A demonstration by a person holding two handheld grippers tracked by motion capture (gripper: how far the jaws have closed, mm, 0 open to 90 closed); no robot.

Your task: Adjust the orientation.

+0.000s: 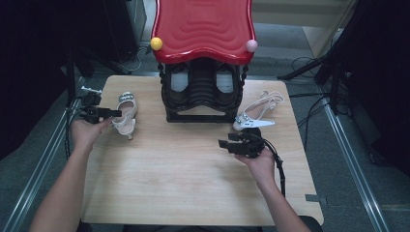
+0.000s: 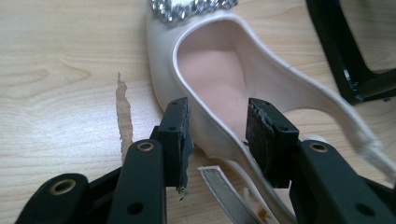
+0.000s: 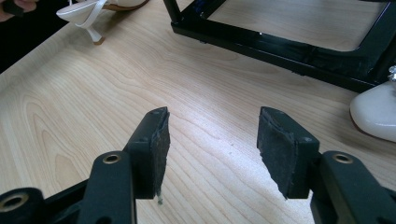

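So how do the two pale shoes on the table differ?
The left shoe lies at the left edge, its side wall between the left claw's open jaws; the right shoe lies beside the black rack, untouched, behind the empty right claw. The left looks cream, the right whiter, its straps splayed. Both carry sparkly trim.

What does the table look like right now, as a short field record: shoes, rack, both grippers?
left shoe: cream slingback with a rhinestone buckle, lying on the table's left side
left gripper: open, jaws straddling that shoe's side wall near the heel, pads not pressing
right shoe: matching slingback, right of the rack
right gripper: open, nothing between the jaws, over bare wood
rack: black frame with red wavy top, at the table's far edge
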